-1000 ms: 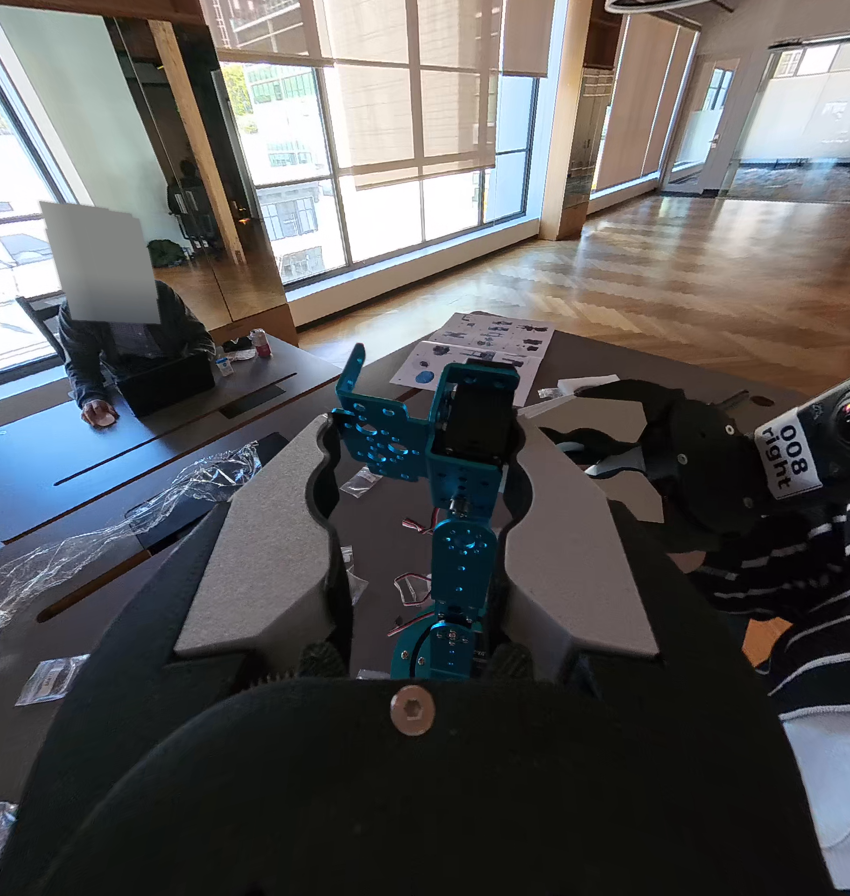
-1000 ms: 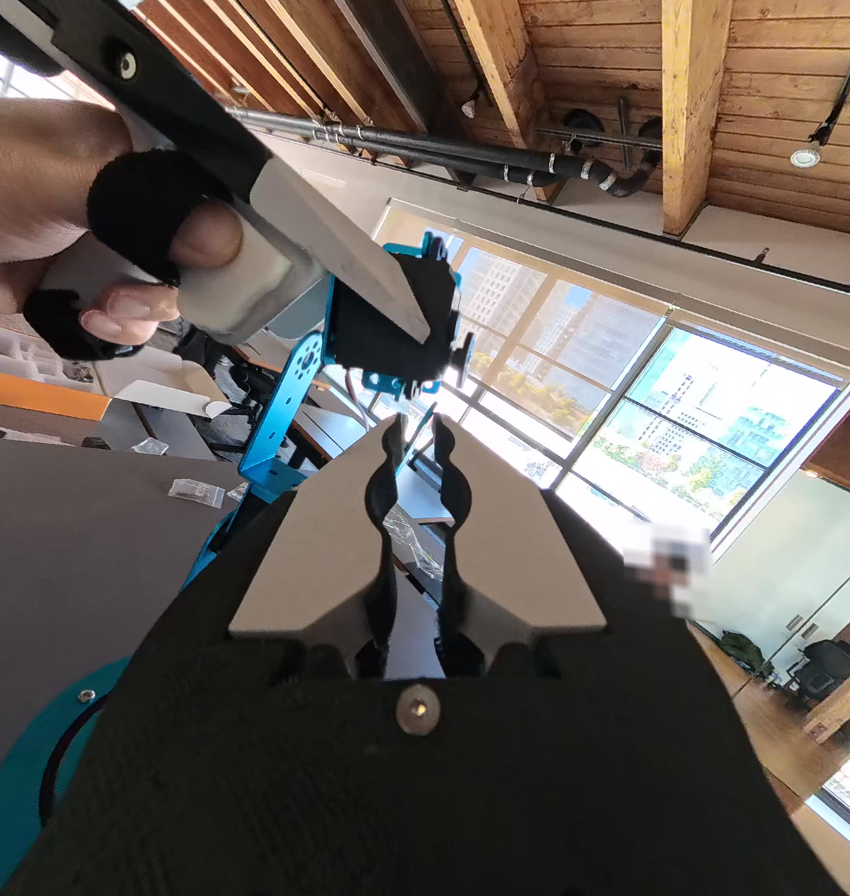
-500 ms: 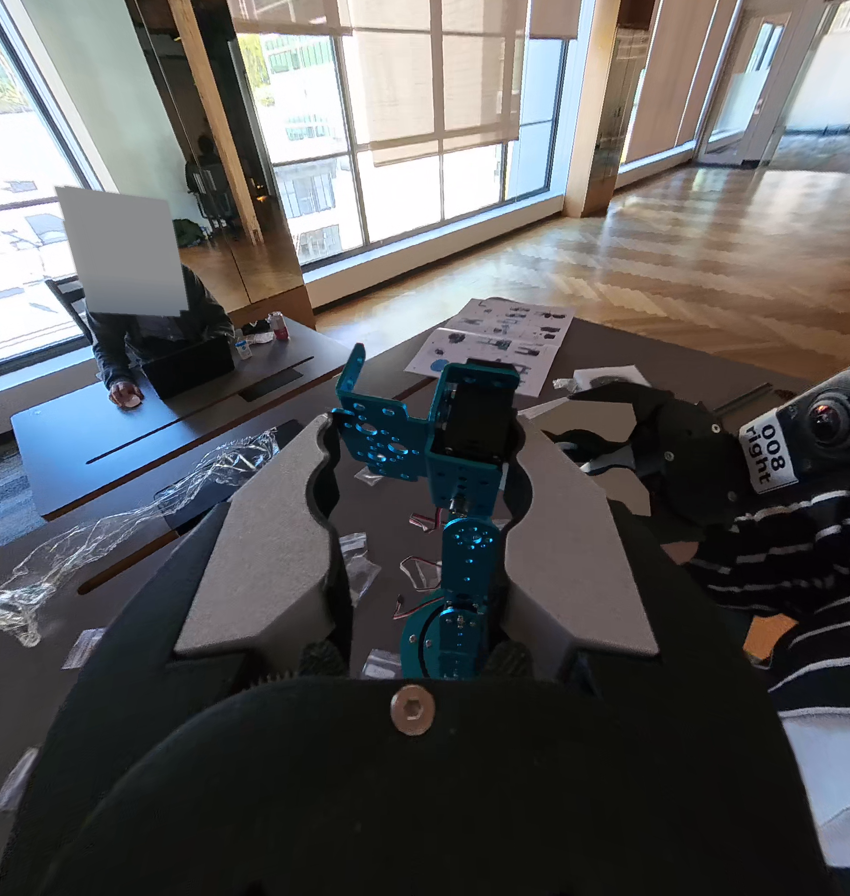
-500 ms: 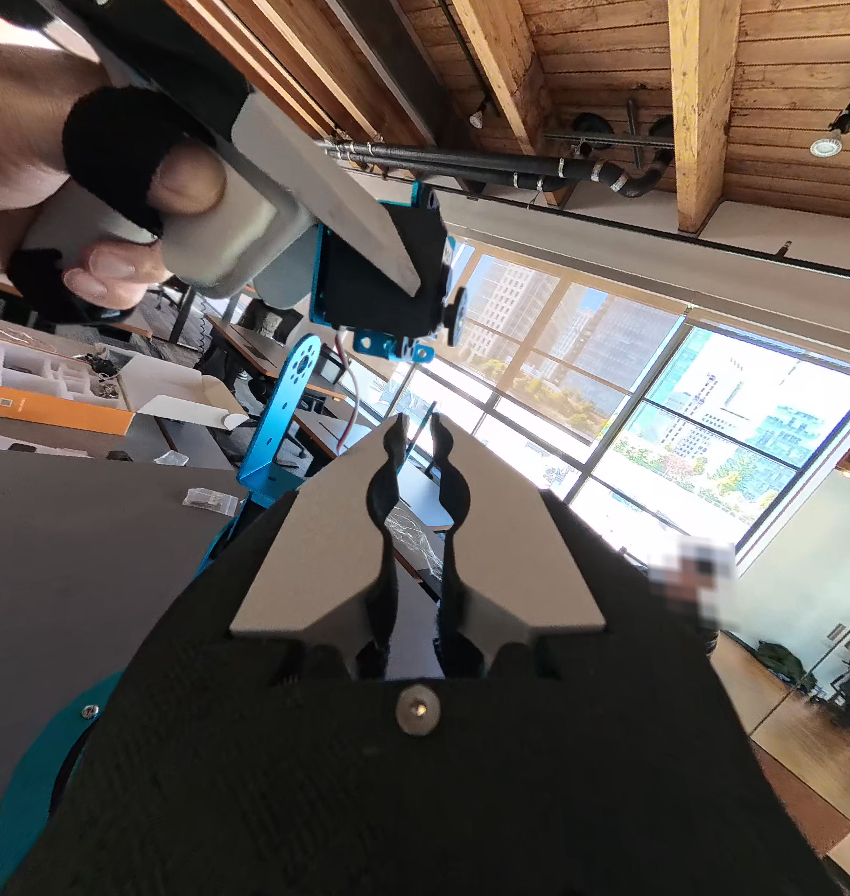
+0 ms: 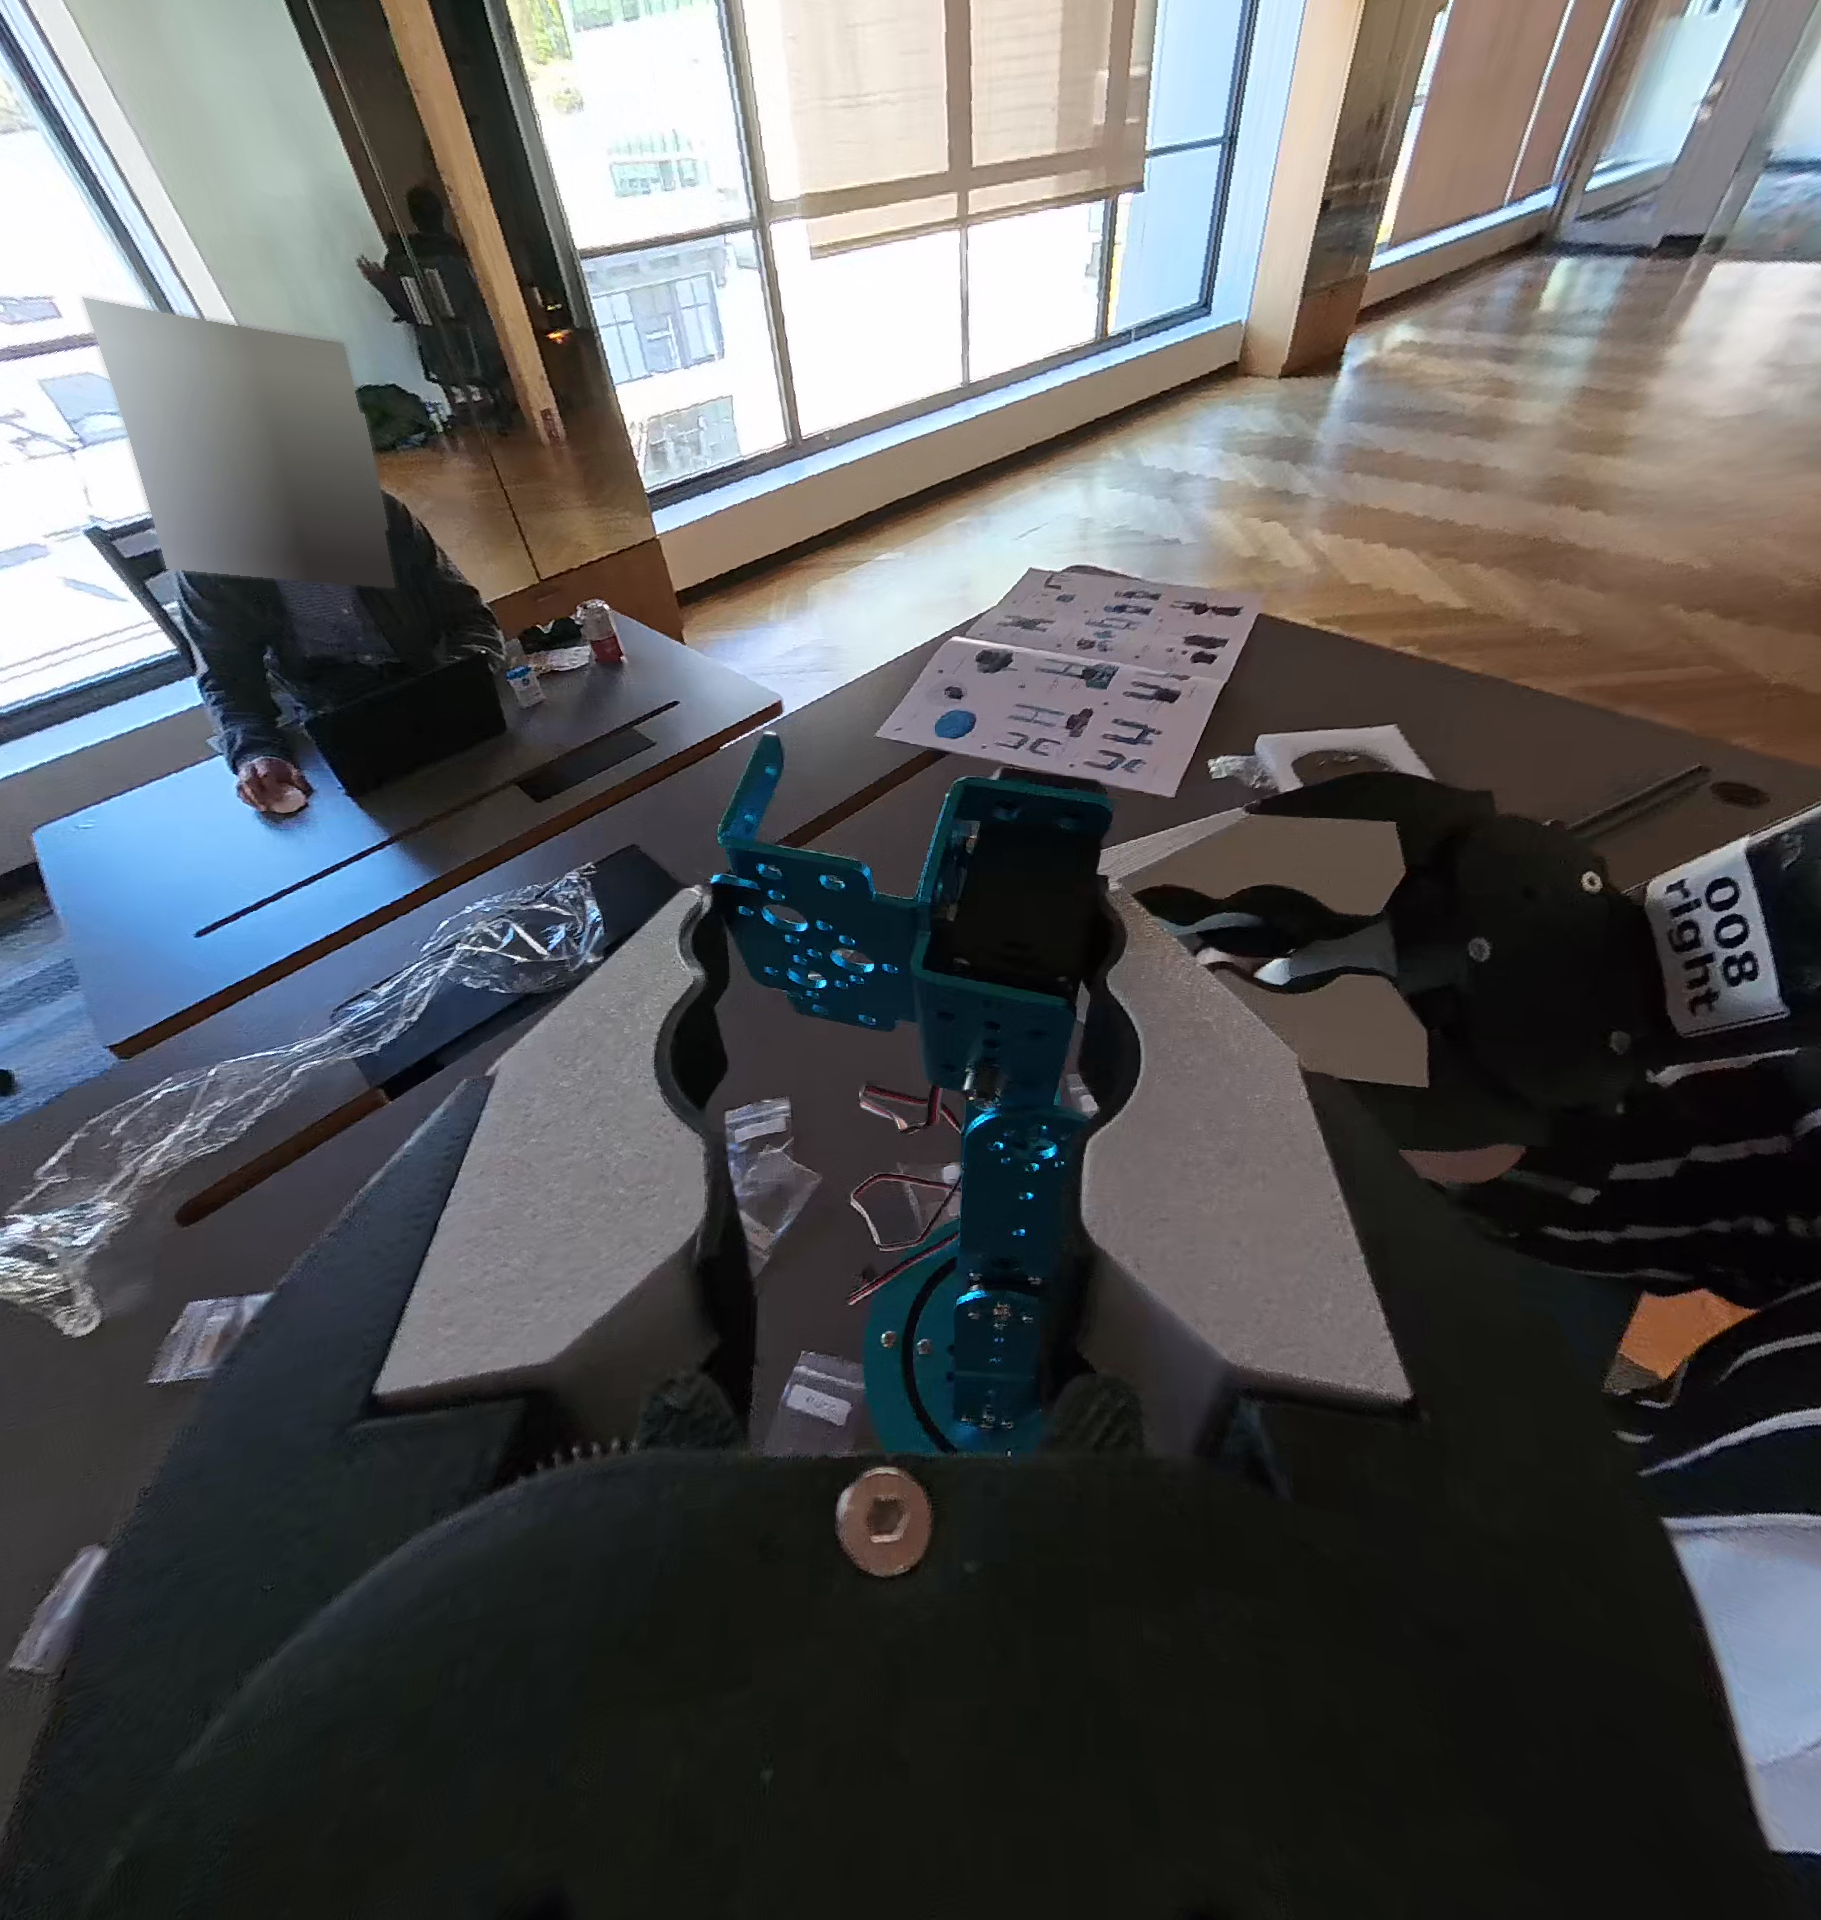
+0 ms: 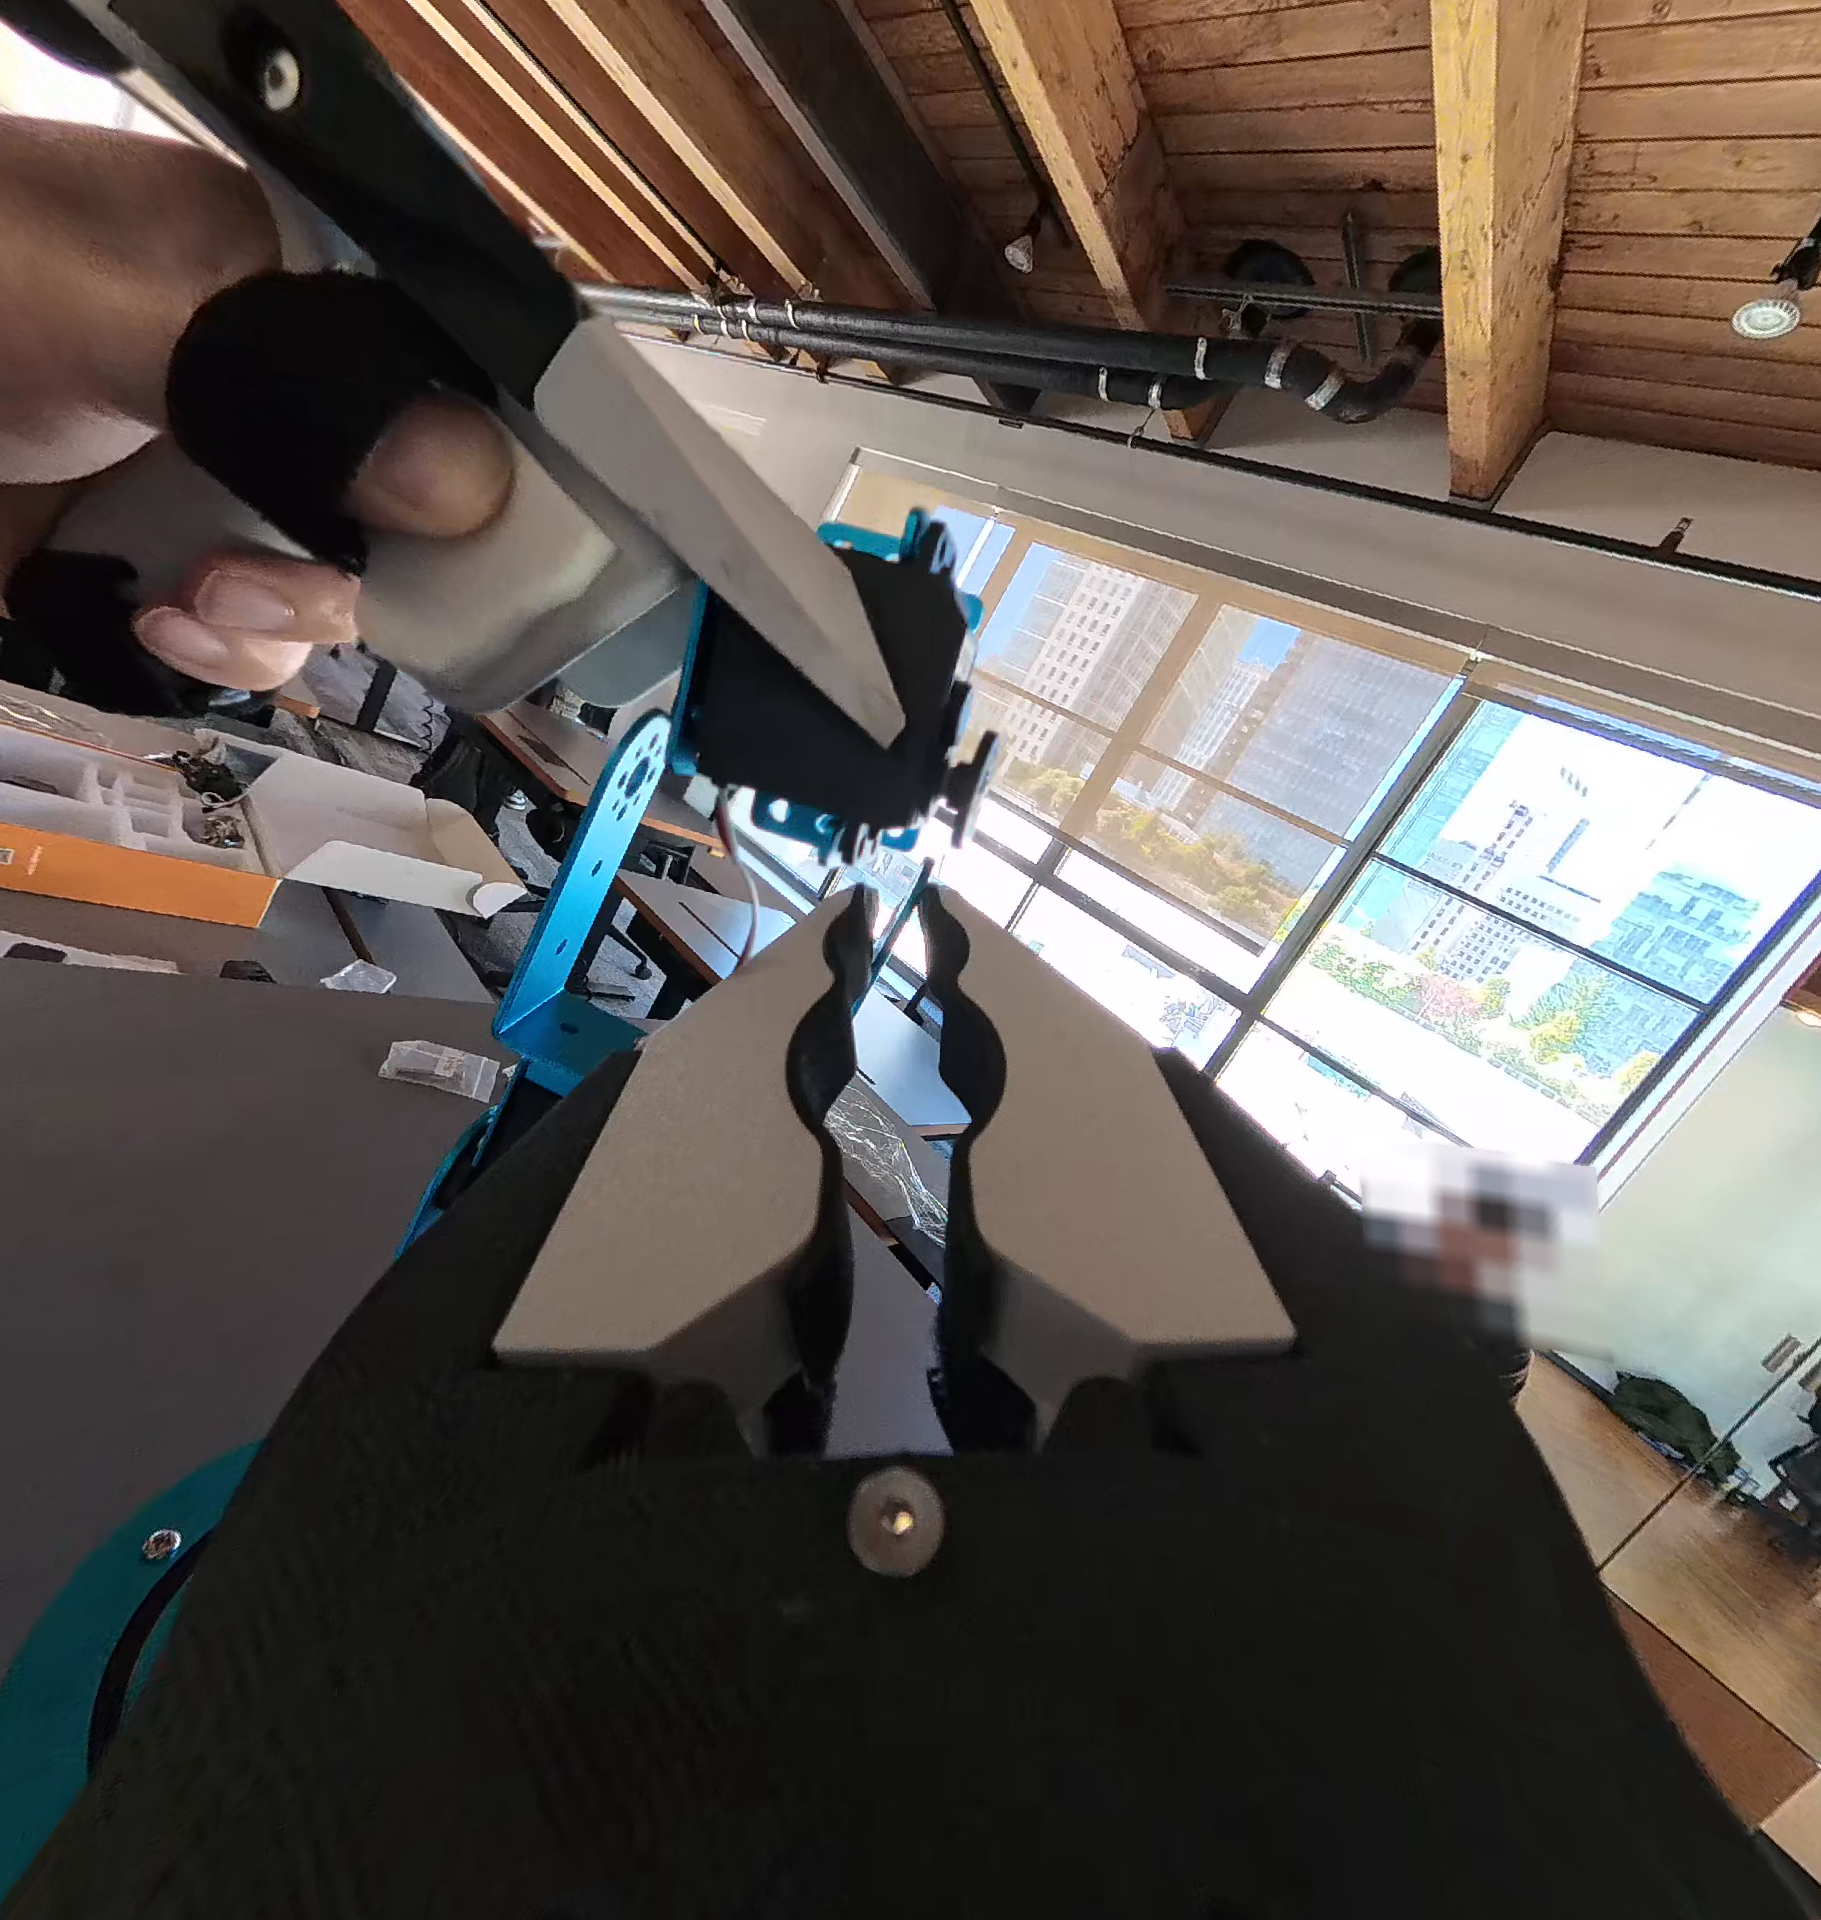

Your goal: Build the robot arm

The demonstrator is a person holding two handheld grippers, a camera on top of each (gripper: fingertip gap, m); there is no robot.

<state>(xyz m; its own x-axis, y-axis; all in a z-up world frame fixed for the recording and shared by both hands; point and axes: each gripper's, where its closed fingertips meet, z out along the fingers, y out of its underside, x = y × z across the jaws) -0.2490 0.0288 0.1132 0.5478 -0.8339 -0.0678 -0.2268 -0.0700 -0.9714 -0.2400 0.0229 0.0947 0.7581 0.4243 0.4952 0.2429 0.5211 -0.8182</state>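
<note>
A blue metal robot arm stands on a round blue base (image 5: 916,1351) on the dark table (image 5: 1508,748). At its top it carries a black servo (image 5: 1020,914) and a perforated blue bracket (image 5: 812,945). My left gripper (image 5: 901,925) is shut on this servo and bracket. In the right wrist view one of its grey fingers (image 6: 740,582) lies against the servo (image 6: 781,717). My right gripper (image 6: 890,904) points up just under the servo, its jaws shut to a narrow slit. A thin dark sliver shows between its tips; I cannot tell what it is. The right gripper also shows in the left wrist view (image 5: 1197,852).
An instruction sheet (image 5: 1072,686) and a white foam piece (image 5: 1342,753) lie at the table's far end. Crumpled clear plastic (image 5: 293,1060) and small parts bags (image 5: 771,1174) lie to the left. An orange and white parts box (image 6: 106,831) stands behind. A person (image 5: 334,634) sits at another desk. Left and right tips are no more than a few centimetres apart.
My left gripper keeps its hold; its view has tilted down, so the blue base shows more. My right gripper stays shut under the servo and has barely shifted.
</note>
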